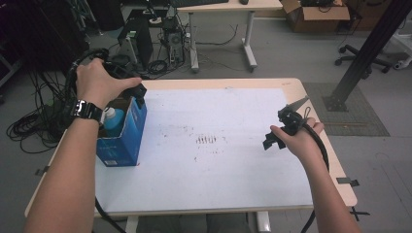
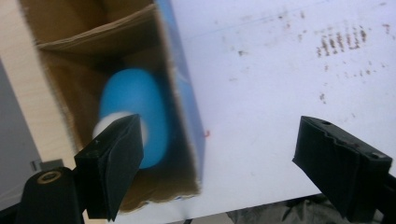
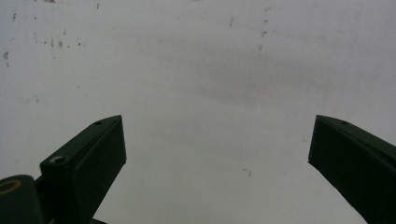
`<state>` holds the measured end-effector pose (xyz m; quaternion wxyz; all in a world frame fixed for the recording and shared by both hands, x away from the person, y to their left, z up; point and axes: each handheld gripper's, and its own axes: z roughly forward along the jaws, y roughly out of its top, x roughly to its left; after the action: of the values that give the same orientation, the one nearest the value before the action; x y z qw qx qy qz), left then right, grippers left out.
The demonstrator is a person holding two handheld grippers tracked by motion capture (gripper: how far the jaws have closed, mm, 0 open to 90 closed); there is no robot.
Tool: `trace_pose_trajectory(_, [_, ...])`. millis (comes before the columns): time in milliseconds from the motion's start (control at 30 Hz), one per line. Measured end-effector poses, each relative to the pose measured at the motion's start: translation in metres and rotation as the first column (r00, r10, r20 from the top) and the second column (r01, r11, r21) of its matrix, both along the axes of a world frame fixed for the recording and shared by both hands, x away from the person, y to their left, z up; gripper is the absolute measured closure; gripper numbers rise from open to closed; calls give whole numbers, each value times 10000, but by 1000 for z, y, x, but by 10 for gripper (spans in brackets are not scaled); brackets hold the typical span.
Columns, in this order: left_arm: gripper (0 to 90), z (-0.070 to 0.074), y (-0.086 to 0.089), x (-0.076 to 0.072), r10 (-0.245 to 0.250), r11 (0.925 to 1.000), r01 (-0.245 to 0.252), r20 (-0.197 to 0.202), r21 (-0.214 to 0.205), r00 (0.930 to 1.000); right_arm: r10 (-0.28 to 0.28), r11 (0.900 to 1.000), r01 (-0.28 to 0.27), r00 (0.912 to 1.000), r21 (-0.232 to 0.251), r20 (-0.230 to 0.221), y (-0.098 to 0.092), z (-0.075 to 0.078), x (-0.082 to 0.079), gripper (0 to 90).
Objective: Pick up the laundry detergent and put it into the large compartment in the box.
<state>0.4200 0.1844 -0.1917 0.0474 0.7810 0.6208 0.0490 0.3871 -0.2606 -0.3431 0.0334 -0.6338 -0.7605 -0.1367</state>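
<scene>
A blue cardboard box (image 1: pixel 121 133) stands open-topped at the left of the white table sheet (image 1: pixel 218 160). Inside it stands a blue bottle with a white cap (image 1: pixel 112 119); in the left gripper view the bottle (image 2: pixel 135 112) lies deep in the box (image 2: pixel 187 98). My left gripper (image 1: pixel 138 92) hovers above the box's top edge, its jaws wide apart with nothing between them (image 2: pixel 219 154). My right gripper (image 1: pixel 274 138) is held low over the right side of the sheet, jaws spread and empty (image 3: pixel 217 154).
The sheet carries dark smudges (image 1: pixel 206 140) near its middle. Past the table's far edge are a desk (image 1: pixel 228 7), tangled cables (image 1: pixel 34 124), a cardboard carton (image 1: pixel 316 14) and a black post (image 1: pixel 364 53) at the right.
</scene>
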Motion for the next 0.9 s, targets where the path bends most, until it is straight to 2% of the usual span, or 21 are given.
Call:
trace_pose_trajectory(167, [140, -5, -19, -1, -402, 9992, 401, 28, 38, 9992, -33, 10000, 33, 10000, 3, 47, -3, 2, -2, 43])
trace_pose_trajectory(433, [124, -18, -44, -3, -831, 9962, 829, -77, -285, 9965, -19, 10000, 19, 9999, 2, 117, -5, 3, -5, 43])
trace_pose_trajectory(533, [121, -24, -53, -3, -915, 9955, 911, -159, -246, 9957, -16, 10000, 16, 9999, 13, 111, -5, 3, -5, 43])
trace_pose_trajectory(833, [102, -39, -70, -4, -1252, 9921, 1247, -330, -157, 9916, -9, 10000, 9, 10000, 20, 55, -5, 1, -6, 43])
trace_pose_trajectory(900, [105, -41, -72, -4, -1294, 9913, 1284, -362, -282, 9909, -10, 10000, 9, 10000, 14, 67, -5, 1, -7, 43])
